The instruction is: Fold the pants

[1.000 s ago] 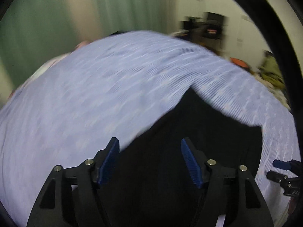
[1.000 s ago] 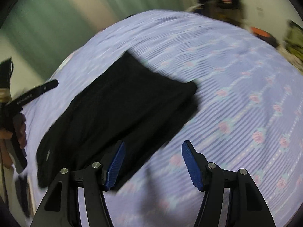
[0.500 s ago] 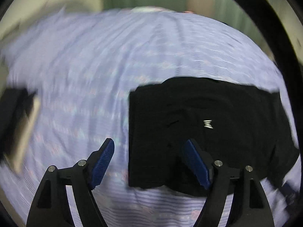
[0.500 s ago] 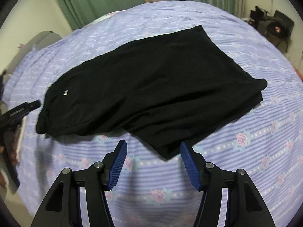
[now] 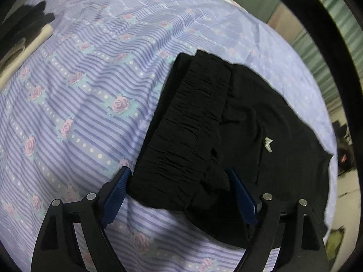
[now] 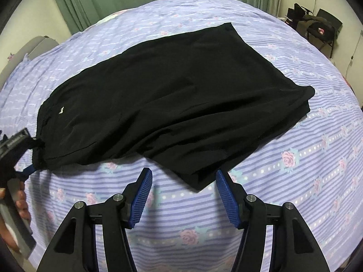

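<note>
Left hand-held gripper (image 5: 179,190) is spreading its jaws over the waistband end of the black pants (image 5: 261,136); the gathered elastic band lies between the blue pads, but I see a gap on the left pad's side, so I read nothing as pinched. From the right camera I see that same tool (image 6: 25,156) at the far left edge, at the waist corner, with fingers of the person's hand (image 6: 21,204) wrapped on its handle.

Moving right, the pants (image 6: 172,95) lie flat on the bed (image 6: 317,181), on a lilac striped sheet printed with roses, folded lengthwise with one leg over the other. A small white logo (image 6: 61,111) sits near the waist. The hem end reaches toward the right side of the bed.

My right hand-held gripper (image 6: 183,188) hovers just short of the near hem corner, jaws apart, the cloth tip between the pads without touching them.

Green curtains (image 6: 102,2) hang behind the bed, and a chair with bags (image 6: 317,27) stands at far right.
</note>
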Motion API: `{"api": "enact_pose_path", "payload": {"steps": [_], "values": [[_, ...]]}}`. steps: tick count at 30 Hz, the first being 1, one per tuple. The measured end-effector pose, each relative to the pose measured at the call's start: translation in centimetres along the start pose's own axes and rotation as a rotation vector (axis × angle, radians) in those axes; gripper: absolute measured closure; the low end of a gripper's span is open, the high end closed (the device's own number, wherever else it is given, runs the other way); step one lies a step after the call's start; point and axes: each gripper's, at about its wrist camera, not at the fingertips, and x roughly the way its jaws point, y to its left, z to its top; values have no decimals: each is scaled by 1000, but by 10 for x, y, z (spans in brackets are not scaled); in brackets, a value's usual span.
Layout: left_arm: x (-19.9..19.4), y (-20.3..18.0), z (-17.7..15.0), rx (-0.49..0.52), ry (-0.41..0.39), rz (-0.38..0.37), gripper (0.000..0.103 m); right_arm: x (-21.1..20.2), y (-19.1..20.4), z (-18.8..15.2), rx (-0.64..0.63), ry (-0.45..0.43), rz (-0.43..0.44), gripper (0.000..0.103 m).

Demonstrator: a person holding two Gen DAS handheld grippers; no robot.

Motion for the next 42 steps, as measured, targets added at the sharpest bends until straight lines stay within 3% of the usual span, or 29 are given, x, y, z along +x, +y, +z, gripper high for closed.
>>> {"api": "enact_pose_path", "payload": {"steps": [1, 2, 3, 6, 8, 11, 18, 19, 21, 22, 27, 31, 34, 35, 36, 37, 39, 42], "values": [[0, -1, 1, 1, -7, 7, 21, 2, 0, 1, -11, -2, -1, 43], [0, -3, 2, 2, -12, 13, 31, 2, 1, 2, -32, -4, -4, 47], [-2, -5, 5, 15, -30, 3, 53, 3, 3, 2, -53, -5, 0, 49], [-18, -22, 20, 81, -107, 31, 66, 0, 11, 4, -101, -17, 18, 52], [-34, -42, 33, 152, -205, 79, 66, -3, 15, 4, -127, -29, 27, 52], [-35, -65, 47, 214, -255, 116, 66, 2, 13, 6, -120, -20, 40, 52], [-17, -51, 33, 219, -170, 174, 64, 25, 1, 15, -105, 20, 62, 56], [-13, -52, 31, 230, -160, 184, 64, 28, -1, 15, -103, 26, 69, 62], [-11, -48, 24, 242, -150, 195, 64, 28, -2, 12, -110, 37, 103, 88], [-14, -48, 20, 245, -148, 198, 64, 29, -1, 12, -122, 46, 102, 94], [-22, -49, 6, 305, -154, 256, 63, -1, 1, -1, -147, 45, 63, 97], [-14, -35, 2, 290, -102, 268, 57, 5, 3, -7, -167, 88, 20, 97], [-14, -30, 0, 298, -79, 302, 33, 9, 9, -8, -200, 123, -31, 95], [-17, -31, 0, 323, -80, 321, 25, 9, 9, -8, -199, 142, -59, 87], [-22, -33, -1, 358, -85, 331, 24, 5, 7, -10, -195, 158, -82, 80], [-31, -39, -1, 412, -97, 340, 23, -1, 6, -11, -187, 168, -93, 66], [-53, -55, -1, 525, -161, 344, 17, -22, 3, -6, -161, 135, -75, 56], [-82, -78, 13, 643, -257, 242, 8, -48, 0, 10, -117, 39, -69, 36]]}}
